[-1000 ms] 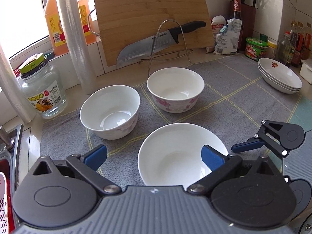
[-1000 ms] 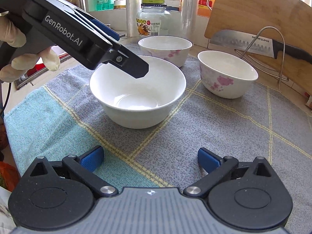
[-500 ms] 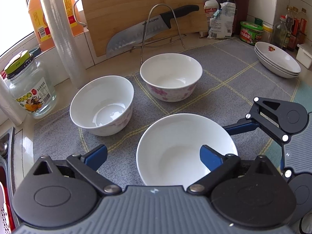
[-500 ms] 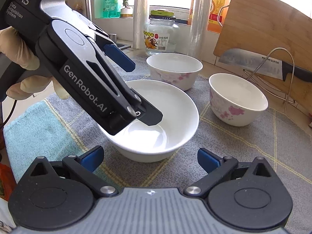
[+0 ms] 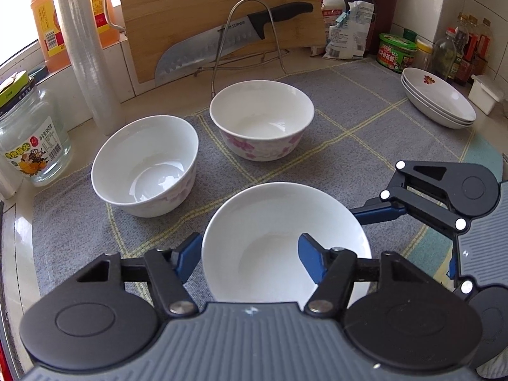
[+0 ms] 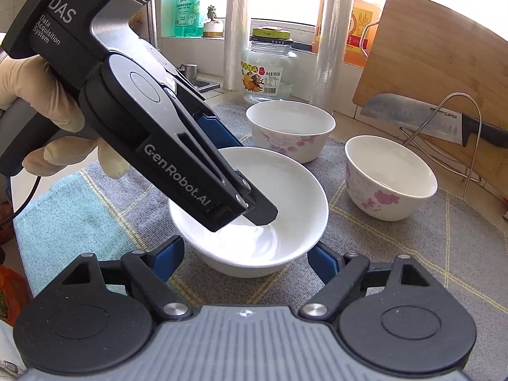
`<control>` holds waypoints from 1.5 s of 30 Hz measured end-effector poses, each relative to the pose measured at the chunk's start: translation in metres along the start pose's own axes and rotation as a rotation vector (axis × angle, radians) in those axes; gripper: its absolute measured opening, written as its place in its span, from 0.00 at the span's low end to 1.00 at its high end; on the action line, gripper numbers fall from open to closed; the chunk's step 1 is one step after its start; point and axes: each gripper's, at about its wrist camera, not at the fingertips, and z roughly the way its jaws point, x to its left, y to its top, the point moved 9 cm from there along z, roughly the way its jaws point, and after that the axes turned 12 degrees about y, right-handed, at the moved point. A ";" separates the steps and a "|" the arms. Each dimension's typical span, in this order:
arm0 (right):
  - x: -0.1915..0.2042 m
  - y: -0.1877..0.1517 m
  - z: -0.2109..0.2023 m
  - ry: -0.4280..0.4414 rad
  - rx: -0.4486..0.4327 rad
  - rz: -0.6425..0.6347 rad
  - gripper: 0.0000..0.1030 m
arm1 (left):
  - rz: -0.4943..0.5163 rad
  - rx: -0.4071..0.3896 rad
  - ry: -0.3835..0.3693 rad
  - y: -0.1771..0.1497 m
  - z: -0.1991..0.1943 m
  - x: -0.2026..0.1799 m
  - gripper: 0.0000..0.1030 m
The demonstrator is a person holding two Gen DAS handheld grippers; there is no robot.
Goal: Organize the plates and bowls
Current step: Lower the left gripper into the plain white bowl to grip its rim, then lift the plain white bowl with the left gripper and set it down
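Straddling the near rim of the plain white bowl [image 5: 279, 238] on the grey mat [image 5: 365, 120], my left gripper [image 5: 250, 254] slants down with its fingers spread, one inside and one outside. My right gripper [image 6: 244, 254] waits, spread wide, around the bowl's opposite side. Each gripper's body hides the rim nearest its own camera.

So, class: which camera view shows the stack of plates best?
The left wrist view. The stack of plates sits whole and unblocked at the far right of the grey mat, red motif visible inside the top plate. The right wrist view does not show the stack at all.
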 end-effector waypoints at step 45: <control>-0.066 -0.054 -0.095 -0.222 0.078 0.159 0.83 | 0.140 -0.062 -0.228 0.062 0.006 -0.128 0.58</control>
